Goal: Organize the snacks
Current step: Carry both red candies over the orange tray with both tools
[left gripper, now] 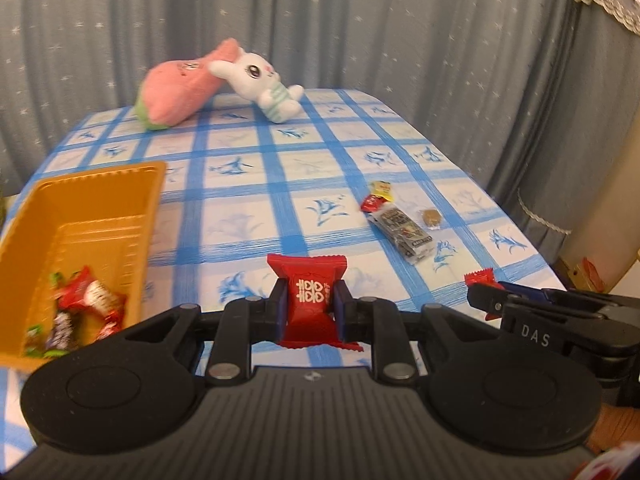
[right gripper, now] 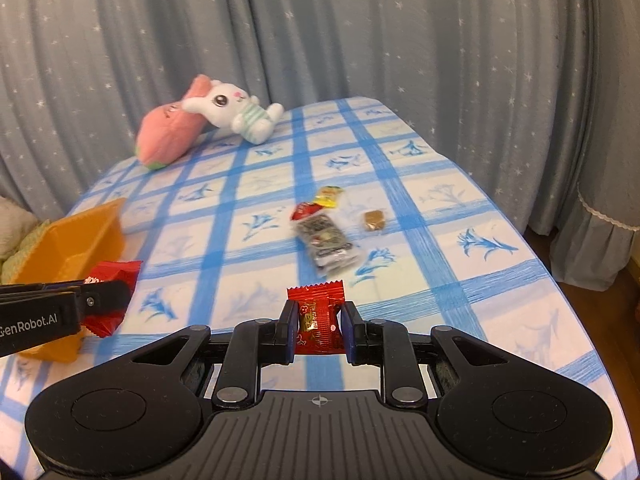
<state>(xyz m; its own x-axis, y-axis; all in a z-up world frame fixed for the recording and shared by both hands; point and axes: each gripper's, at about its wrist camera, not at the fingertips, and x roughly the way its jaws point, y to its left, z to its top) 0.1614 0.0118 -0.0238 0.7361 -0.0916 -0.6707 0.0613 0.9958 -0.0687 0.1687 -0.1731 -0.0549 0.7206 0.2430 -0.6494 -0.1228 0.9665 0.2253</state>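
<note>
A red candy point(left gripper: 310, 300) is clamped in the left gripper point(left gripper: 309, 306) beside the orange tray point(left gripper: 100, 184); another sweet point(right gripper: 319, 322) is clamped in the right gripper point(right gripper: 319, 326).

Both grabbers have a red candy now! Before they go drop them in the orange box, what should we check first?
1. Left hand-held gripper shut on its red candy: ok, the wrapper sits squarely between the pads.
2. Right hand-held gripper shut on the small red candy: ok.
3. Orange box has room: ok, sweets fill only its near corner.
4. Way to the box is free: ok for the left; the right one has the left hand-held gripper between it and the box.
5. Snacks left on the tablecloth: not ok, a little pile and a brown sweet still wait.
6. Plush rabbit clear of the route: ok, it lies at the far edge.
</note>
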